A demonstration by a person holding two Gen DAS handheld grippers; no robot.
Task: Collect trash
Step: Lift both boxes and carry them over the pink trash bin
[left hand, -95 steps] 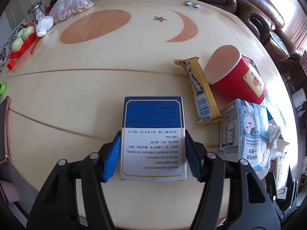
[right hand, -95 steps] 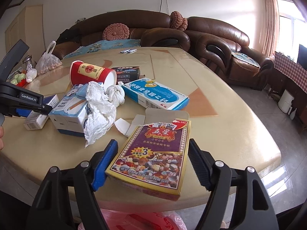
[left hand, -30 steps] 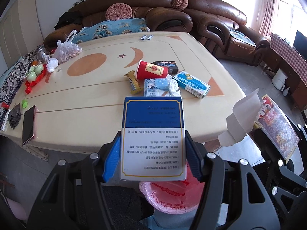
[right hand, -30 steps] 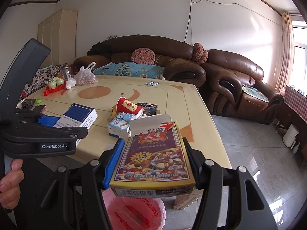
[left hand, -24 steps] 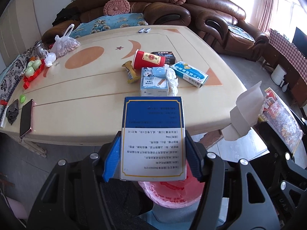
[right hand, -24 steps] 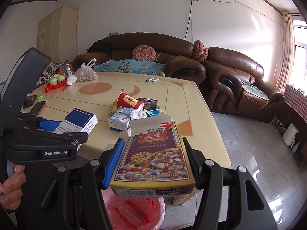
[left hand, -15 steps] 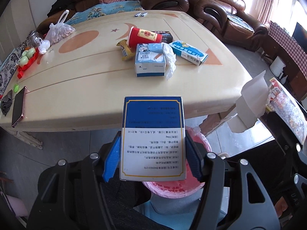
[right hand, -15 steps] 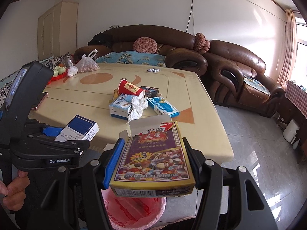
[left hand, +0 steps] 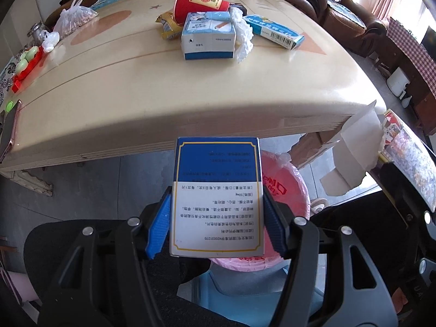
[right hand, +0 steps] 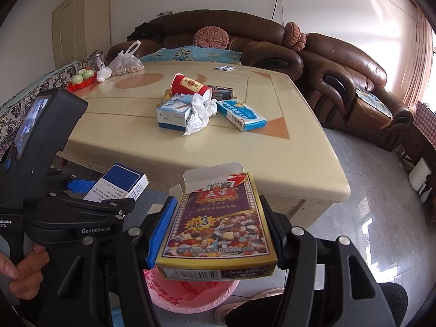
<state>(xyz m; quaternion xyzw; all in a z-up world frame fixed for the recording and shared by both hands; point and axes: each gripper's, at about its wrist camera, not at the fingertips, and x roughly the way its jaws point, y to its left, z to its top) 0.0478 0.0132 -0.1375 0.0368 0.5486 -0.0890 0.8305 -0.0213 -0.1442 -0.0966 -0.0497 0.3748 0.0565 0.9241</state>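
Trash lies partly in the grippers and partly on the table; the left gripper has its jaws clamped on a blue-and-white box, the blue pads pressing its two long sides, printed face up; in the left wrist view that box hangs in front of the table edge and over a bin lined with a pink bag, which stands on the floor just beside the table; the bin's rim shows to the right of the box and below it. The right gripper has its jaws clamped on a card box with a purple and yellow face and its top flap open; the pink bag shows directly below it in the right wrist view; the same card box appears at the right edge of the left wrist view, flap toward the table. A hand grips the left gripper's handle at the lower left of the right wrist view.

On the table, near its middle, a cluster of trash: a red cup on its side; a yellow wrapper just beside it; a white-and-blue carton in front of the cup; crumpled tissue against the carton's right side; a long blue box to the right of the tissue; a dark box behind, touching the cup. Well apart, at the far left end, sit a bag of nuts, a red tray and a phone at the edge. A brown sofa runs behind and to the right of the table.
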